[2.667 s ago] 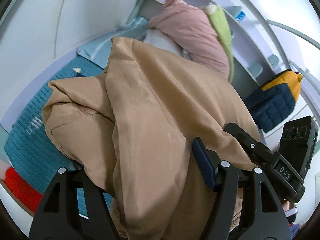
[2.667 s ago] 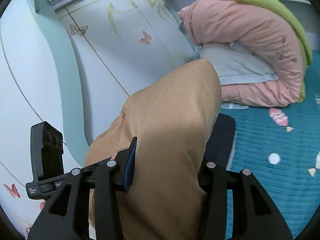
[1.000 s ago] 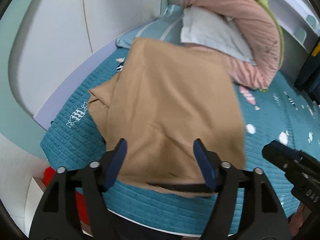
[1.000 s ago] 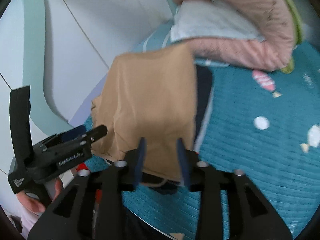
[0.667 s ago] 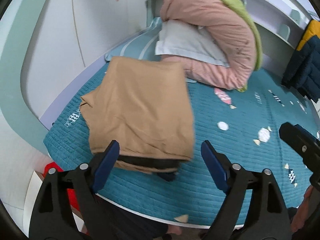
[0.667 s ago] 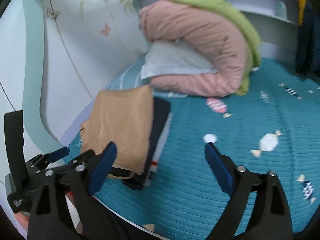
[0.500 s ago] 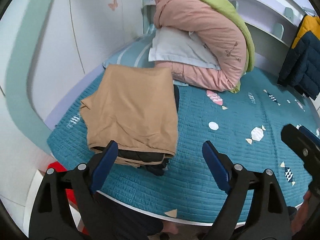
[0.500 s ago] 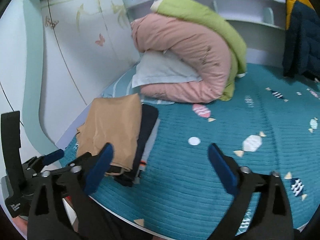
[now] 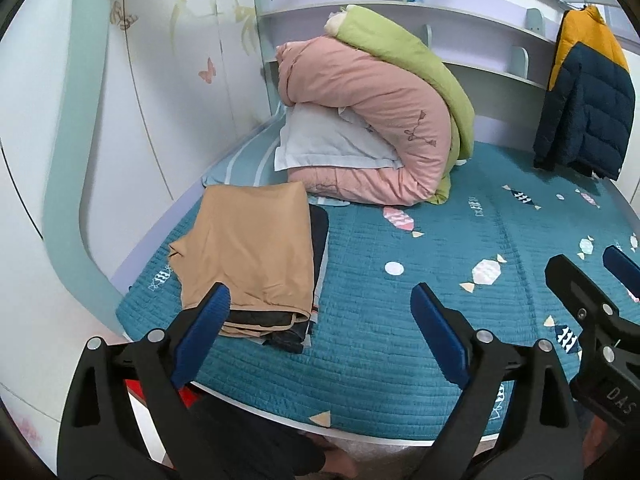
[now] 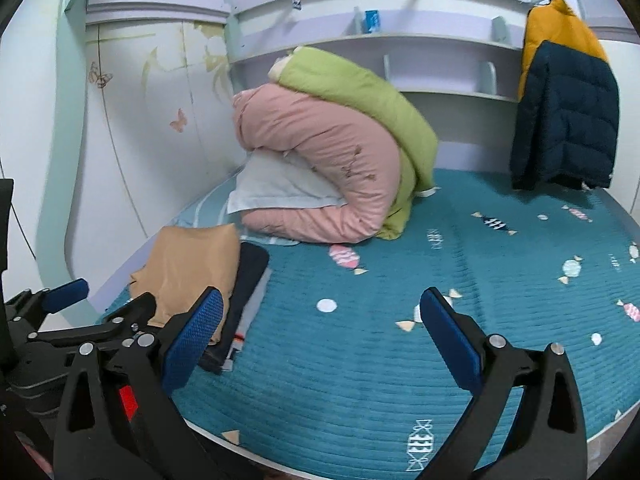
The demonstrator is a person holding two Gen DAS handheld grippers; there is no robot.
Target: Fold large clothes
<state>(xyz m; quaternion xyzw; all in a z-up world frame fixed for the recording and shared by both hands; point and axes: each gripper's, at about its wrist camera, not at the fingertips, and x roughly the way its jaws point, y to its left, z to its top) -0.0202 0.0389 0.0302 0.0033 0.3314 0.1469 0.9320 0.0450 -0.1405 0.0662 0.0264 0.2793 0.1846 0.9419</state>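
A folded tan garment (image 9: pixel 248 248) lies on top of a dark folded garment (image 9: pixel 318 236) at the left front corner of the teal bed (image 9: pixel 400 320). It also shows in the right wrist view (image 10: pixel 188 264). My left gripper (image 9: pixel 320 308) is open and empty, held above the bed's front edge, just right of the stack. My right gripper (image 10: pixel 320 312) is open and empty, further right over the bedspread (image 10: pixel 400 340). The left gripper shows at the lower left of the right wrist view (image 10: pixel 80 316).
A rolled pink and green duvet (image 9: pixel 372 120) with a pale pillow (image 9: pixel 328 144) lies at the head of the bed. A navy and yellow puffer jacket (image 9: pixel 584 96) hangs at the right. A white butterfly-painted wall (image 9: pixel 160 100) stands left.
Both grippers let go of the tan garment, which now lies folded on the dark one. Both have opened wide and pulled back and up from the stack.
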